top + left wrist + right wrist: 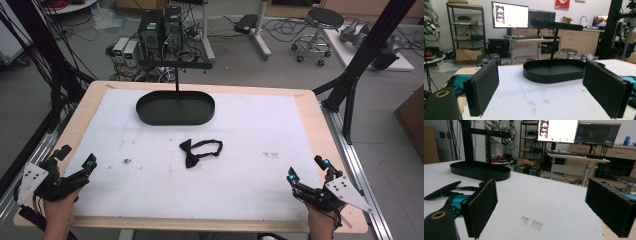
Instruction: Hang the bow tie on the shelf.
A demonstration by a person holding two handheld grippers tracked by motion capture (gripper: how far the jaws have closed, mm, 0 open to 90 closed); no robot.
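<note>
A black bow tie (199, 151) with its neck strap lies flat near the middle of the white mat (250, 150); the right gripper view catches it at the far left (445, 190). Behind it stands a black oval tray (175, 108) with an upright post and a crossbar (176, 64), also seen ahead in the left gripper view (554, 72). My left gripper (76, 158) rests at the mat's near left corner, jaws wide apart and empty. My right gripper (307, 169) sits at the near right corner, open too, with nothing between its pads (482, 207).
The wooden table edge (200, 224) runs along the front. Black frame posts (370, 45) rise at the right and left. On the floor beyond the table stand computers (160, 30), cables and a stool (320, 30). A dark smudge (270, 155) marks the mat.
</note>
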